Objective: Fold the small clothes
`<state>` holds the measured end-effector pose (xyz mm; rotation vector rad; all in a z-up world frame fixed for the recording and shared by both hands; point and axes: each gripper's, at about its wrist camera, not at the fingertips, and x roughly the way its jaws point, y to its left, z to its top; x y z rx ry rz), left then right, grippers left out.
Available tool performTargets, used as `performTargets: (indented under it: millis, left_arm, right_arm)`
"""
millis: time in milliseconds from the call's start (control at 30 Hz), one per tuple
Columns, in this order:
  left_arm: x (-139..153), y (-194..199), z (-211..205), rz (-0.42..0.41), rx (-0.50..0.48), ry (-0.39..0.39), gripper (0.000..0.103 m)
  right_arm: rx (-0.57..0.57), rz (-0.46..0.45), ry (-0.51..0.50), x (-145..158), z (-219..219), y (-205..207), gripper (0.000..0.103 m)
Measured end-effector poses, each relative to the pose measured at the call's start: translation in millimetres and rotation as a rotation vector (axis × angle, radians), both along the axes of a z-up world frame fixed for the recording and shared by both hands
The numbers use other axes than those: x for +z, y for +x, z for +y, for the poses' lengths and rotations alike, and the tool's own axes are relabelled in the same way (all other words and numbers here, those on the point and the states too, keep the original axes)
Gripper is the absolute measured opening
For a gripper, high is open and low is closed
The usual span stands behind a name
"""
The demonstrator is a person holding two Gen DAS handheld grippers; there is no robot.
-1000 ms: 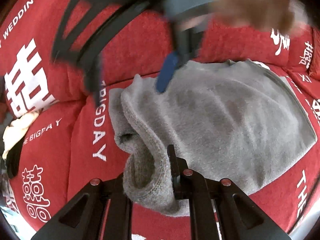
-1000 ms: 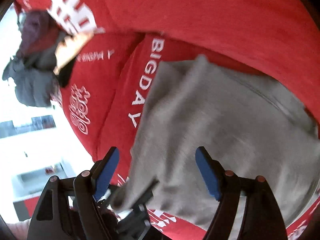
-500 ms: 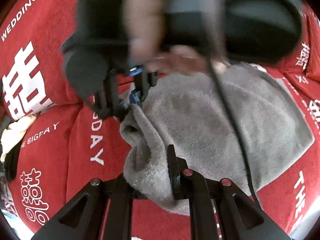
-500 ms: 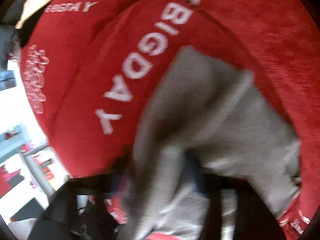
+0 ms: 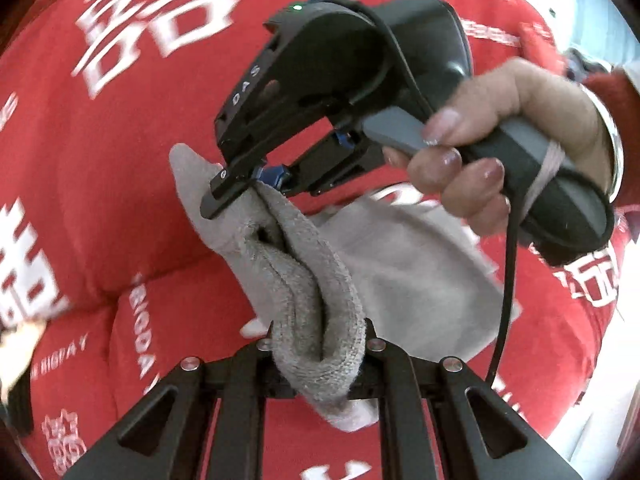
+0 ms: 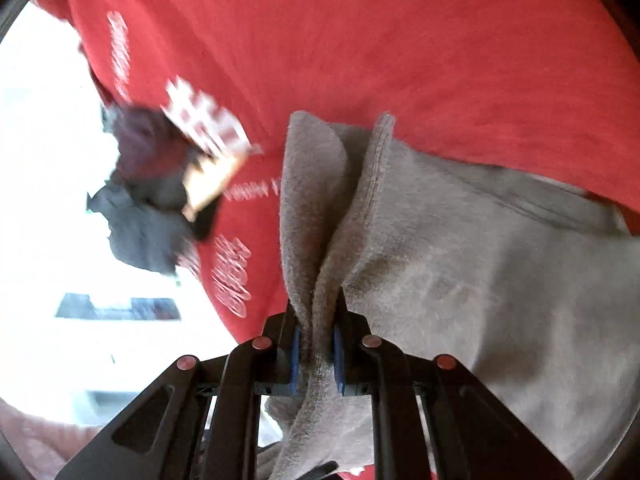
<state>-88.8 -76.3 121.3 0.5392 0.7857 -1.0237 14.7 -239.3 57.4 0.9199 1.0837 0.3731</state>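
A small grey fleece garment point(image 5: 400, 272) hangs lifted above a red cover point(image 5: 120, 168) printed with white letters. My left gripper point(image 5: 320, 356) sits at the bottom of the left wrist view, shut on a bunched fold of the garment's hem. Further up, a hand point(image 5: 500, 140) holds my right gripper point(image 5: 264, 178), whose blue pads pinch another part of the same edge. In the right wrist view, the right gripper point(image 6: 318, 344) is shut on a thick fold of the grey garment point(image 6: 480, 280), which spreads away to the right.
The red cover point(image 6: 400, 40) fills the background in both views. A blurred pile of dark clothes point(image 6: 140, 200) lies at the cover's left edge, with a bright floor beyond it. A black cable point(image 5: 508, 280) hangs from the right gripper's handle across the garment.
The right gripper, open a second ago, came onto the garment's edge and shut on it. Both grippers then rose, lifting the garment's near edge off the red cover.
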Motion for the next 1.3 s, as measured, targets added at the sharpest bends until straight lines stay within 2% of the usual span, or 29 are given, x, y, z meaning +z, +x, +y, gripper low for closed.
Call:
performTargets:
  millis: [167, 267, 367, 500, 633, 733, 933, 967, 1000, 1033, 1067, 1200, 1267, 1300]
  left_arm:
    - [3.6, -40.9, -55.3, 0.003, -0.14, -0.017, 0.014]
    - [-6.7, -65.0, -89.2, 0.015, -0.21, -0.009, 0.014]
    - [-21.2, -91.1, -109.8, 0.005, -0.253, 0.006, 0.014]
    - [-65.3, -114.8, -138.2, 0.018, -0.3, 0.096, 0.014]
    - [-100.1, -126.0, -154.2, 0.048, -0.32, 0.171, 0.014]
    - [-112.5, -134.1, -158.3, 0.05, -0.324, 0.197, 0.014]
    - [-108.1, -132.4, -162.0, 0.064, -0.319, 0.199, 0.015]
    - [-104.2, -131.6, -161.2, 0.058, -0.304, 0.209, 0.02]
    - [-99.1, -121.0, -156.4, 0.055, -0.289, 0.218, 0.039]
    - [-98.3, -117.1, -154.6, 0.042, -0.272, 0.229, 0.062]
    - [-93.1, -116.4, -149.3, 0.023, -0.254, 0.224, 0.068]
    - [-74.6, -115.4, -125.2, 0.048, -0.259, 0.209, 0.068]
    - [-66.2, -111.5, -114.1, 0.059, -0.251, 0.207, 0.068]
    - [-62.5, -106.9, -107.7, 0.056, -0.235, 0.206, 0.068]
  right_arm:
    - [-0.171, -0.075, 0.057, 15.3, -68.7, -67.0, 0.014]
    - [-0.261, -0.083, 0.069, 10.3, -100.0, -106.3, 0.014]
    - [-0.35, -0.07, 0.066, -2.5, -127.7, -139.3, 0.014]
    - [-0.431, 0.008, 0.062, -43.4, -164.4, -176.0, 0.014]
    - [-0.477, 0.116, 0.072, -97.7, -179.3, -191.5, 0.014]
    - [-0.489, 0.17, 0.077, -128.1, -181.2, -196.5, 0.015]
    - [-0.497, 0.175, 0.071, -127.2, -181.0, -199.1, 0.016]
    - [-0.494, 0.183, 0.064, -124.8, -182.2, -200.0, 0.016]
    - [-0.49, 0.191, 0.053, -122.2, -182.5, -200.1, 0.016]
    - [-0.489, 0.202, 0.041, -118.8, -182.5, -200.3, 0.02]
    - [-0.491, 0.221, 0.03, -116.2, -181.8, -200.8, 0.02]
    - [-0.53, 0.248, 0.014, -103.8, -171.7, -206.3, 0.021]
    - [-0.552, 0.257, 0.002, -97.2, -167.5, -216.2, 0.028]
    - [-0.565, 0.264, -0.005, -93.2, -164.0, -222.0, 0.038]
